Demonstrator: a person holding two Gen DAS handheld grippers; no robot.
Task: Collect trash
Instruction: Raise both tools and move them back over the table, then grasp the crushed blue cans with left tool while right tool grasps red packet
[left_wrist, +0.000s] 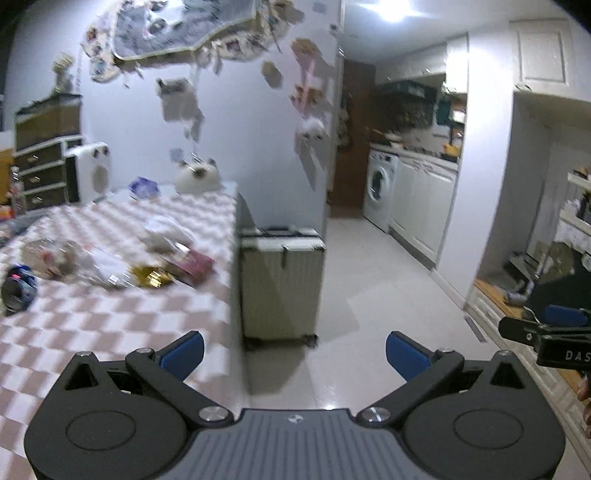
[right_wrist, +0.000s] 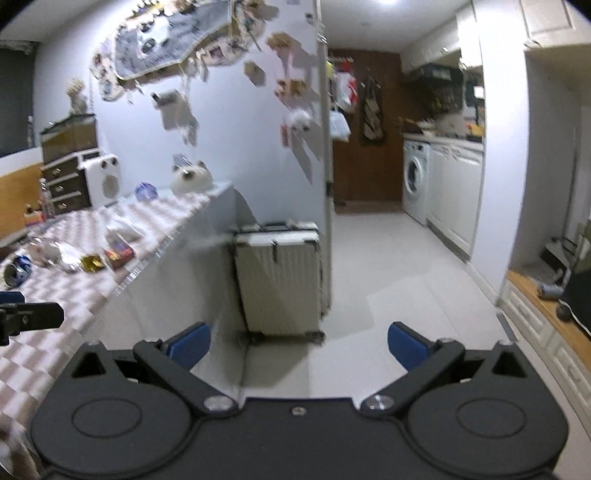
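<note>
Checkered bedcover (left_wrist: 110, 325) is still carrying uncollected wrappers (left_wrist: 151, 275) ahead-left of left gripper (left_wrist: 294, 354) and right gripper (right_wrist: 299, 345), both spread empty.

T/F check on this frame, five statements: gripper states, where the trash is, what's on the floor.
1. Both grippers are open and hold nothing. True: the left gripper and the right gripper have their jaws spread wide with nothing between them.
2. The gold wrapper lies on the floor. False: it lies on the checkered cover, among the other litter.
3. A suitcase stands upright on the floor beside the checkered surface. True.
4. The washing machine has its door hanging open. False: the round door looks shut.
5. The red packet is in the left gripper. False: it lies on the cover, apart from the gripper.
</note>
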